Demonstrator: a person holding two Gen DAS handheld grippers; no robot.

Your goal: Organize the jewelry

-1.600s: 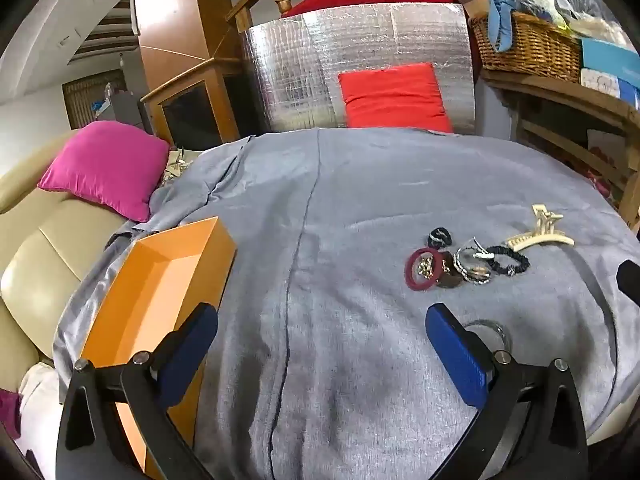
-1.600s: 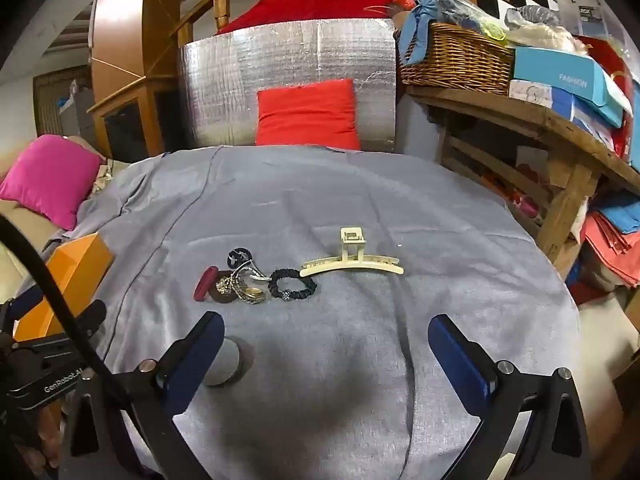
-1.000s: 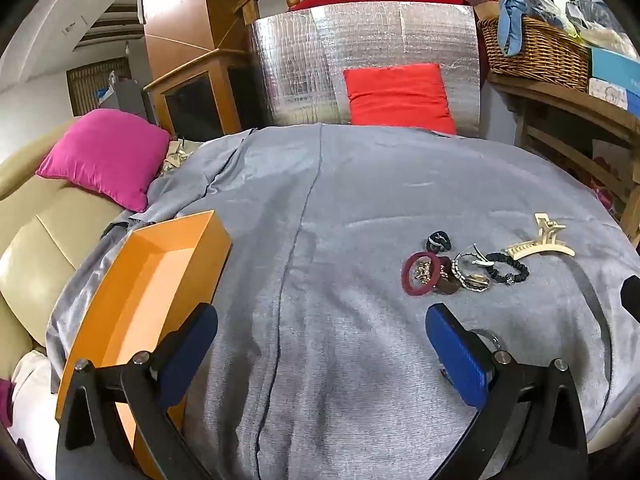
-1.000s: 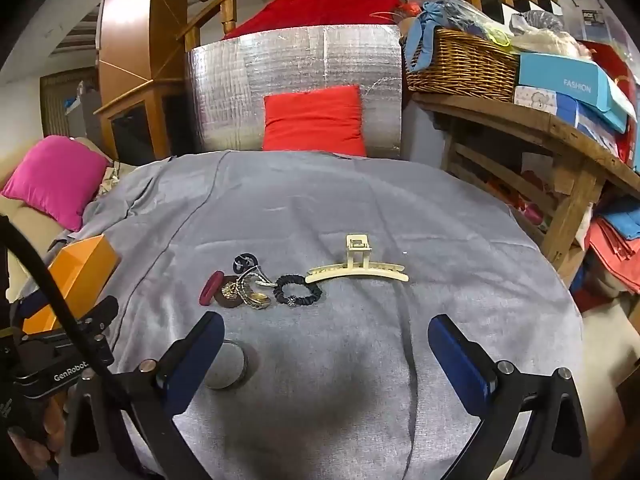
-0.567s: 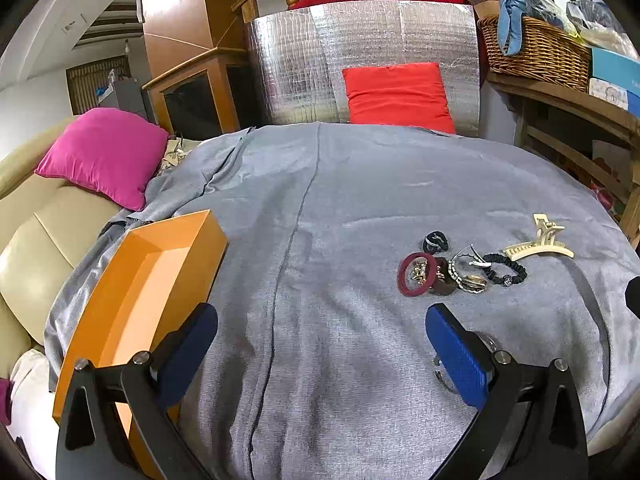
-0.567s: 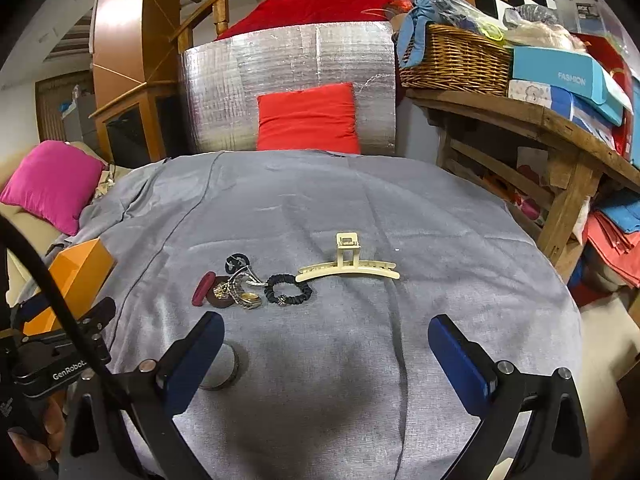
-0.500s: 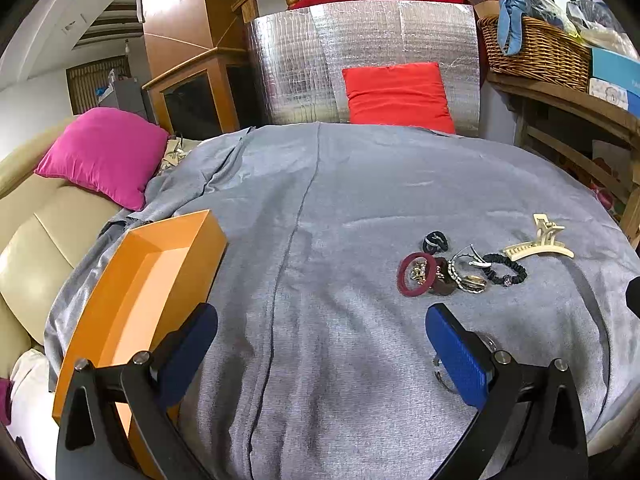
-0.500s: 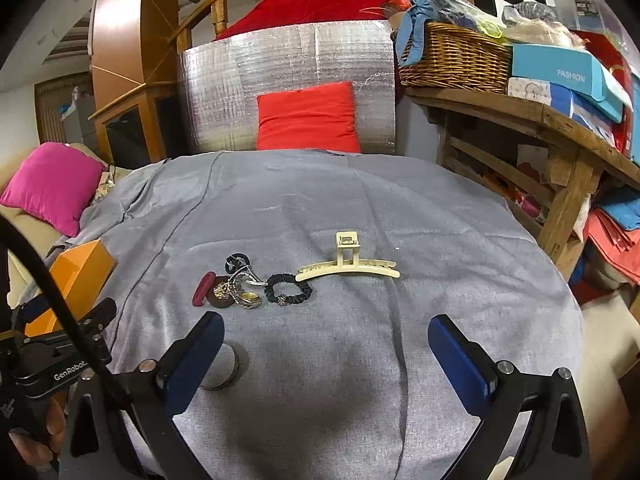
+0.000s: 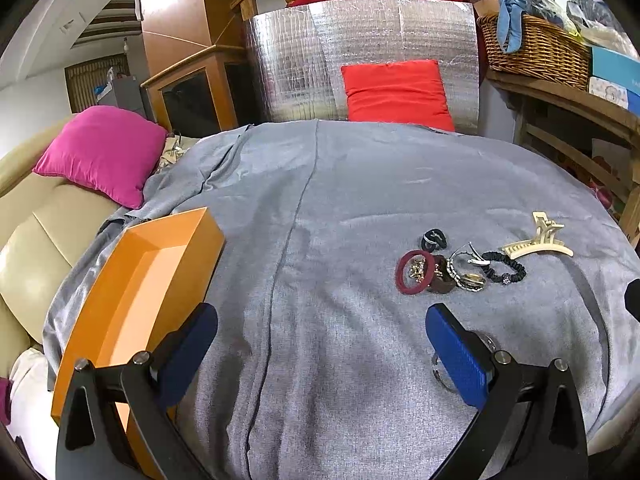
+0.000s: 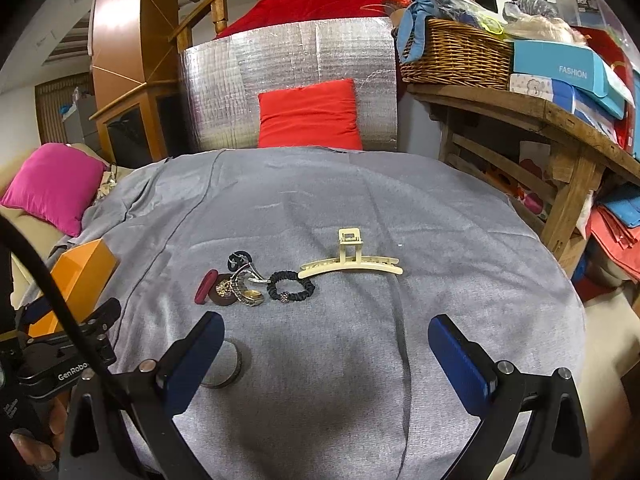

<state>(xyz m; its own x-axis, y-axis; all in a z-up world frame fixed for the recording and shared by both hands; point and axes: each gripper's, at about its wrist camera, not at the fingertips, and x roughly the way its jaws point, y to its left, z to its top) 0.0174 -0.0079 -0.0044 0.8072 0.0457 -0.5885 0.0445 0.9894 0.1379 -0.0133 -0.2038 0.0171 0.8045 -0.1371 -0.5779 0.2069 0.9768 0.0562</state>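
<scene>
Both the left gripper (image 9: 320, 344) and right gripper (image 10: 326, 350) gape wide, empty. The cream hair claw (image 10: 350, 262) lies mid-cloth, right of the jewelry cluster (image 10: 236, 284); light, stiff, probably slippery, so pinch its raised handle.

A grey cloth (image 10: 360, 208) is spread over the tabletop. Behind it a silver quilted panel (image 10: 288, 64) is propped, with a red cushion (image 10: 308, 114) leaned against it. A wooden stair railing (image 10: 224, 0) is seen above. To the left a beige sofa (image 9: 32, 248) is topped by a pink cushion (image 9: 102, 152); to the right a wooden shelf (image 10: 520, 108) is loaded with a wicker basket (image 10: 452, 54).
</scene>
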